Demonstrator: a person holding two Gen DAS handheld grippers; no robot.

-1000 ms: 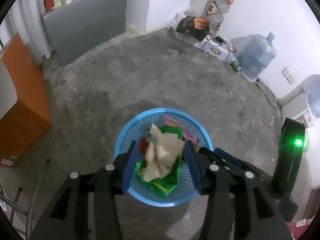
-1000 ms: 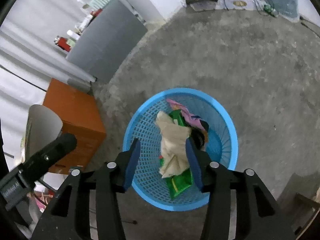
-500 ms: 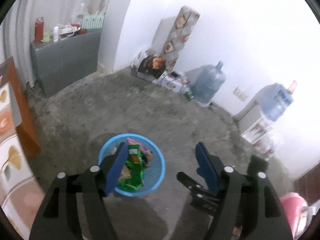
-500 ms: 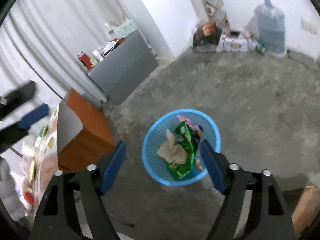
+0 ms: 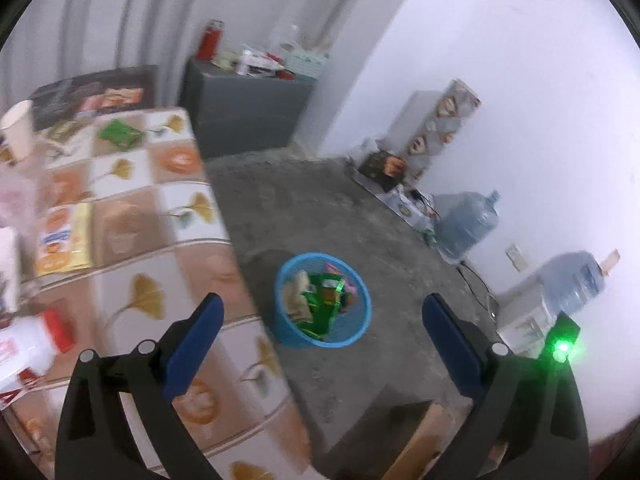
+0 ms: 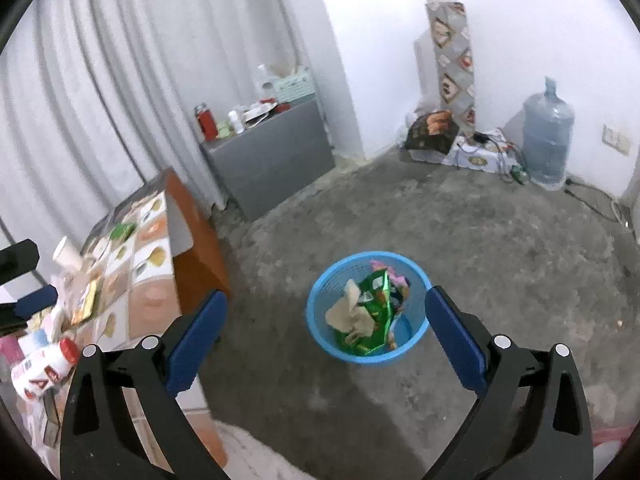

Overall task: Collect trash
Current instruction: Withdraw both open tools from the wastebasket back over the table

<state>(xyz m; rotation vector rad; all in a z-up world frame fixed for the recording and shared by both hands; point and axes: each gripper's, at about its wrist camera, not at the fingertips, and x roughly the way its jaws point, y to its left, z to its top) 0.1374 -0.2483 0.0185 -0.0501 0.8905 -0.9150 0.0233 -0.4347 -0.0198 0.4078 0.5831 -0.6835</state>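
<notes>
Item: blue basket (image 6: 366, 312), standing on the concrete floor (image 6: 500, 264), lower centre of the right wrist view and centre of the left wrist view (image 5: 323, 300). It is holding a crumpled tan paper (image 6: 350, 314), green wrappers (image 6: 374, 308) and a pink scrap.

Item: left hand-held gripper (image 5: 322, 346). Its jaws are standing wide apart with nothing between them, having just been opening.

Item: right hand-held gripper (image 6: 326, 338). Same condition: jaws are gaping, nothing is being held, and they too have just been opening.

Item: desk (image 5: 132, 248) with a patterned cloth, filling the left half of the left wrist view. Remaining trash is lying there: a green wrapper (image 5: 120, 134) near the far end, a yellow packet (image 5: 64, 244) at the left with its long axis running away from the camera, a paper cup (image 5: 18, 130) at the upper left, and a white bottle with a red cap (image 6: 44, 368) at the lower left of the right wrist view.

Governing relation: the uncollected pieces are lying to the left of both grippers, and the left one appears nearer, already hanging over the desk edge.

Change from earlier frames: a second ago both grippers were closing on the tan paper directly above the basket; now the paper is resting inside, the basket is looking smaller and farther off, and the desk is coming into sight.
</notes>
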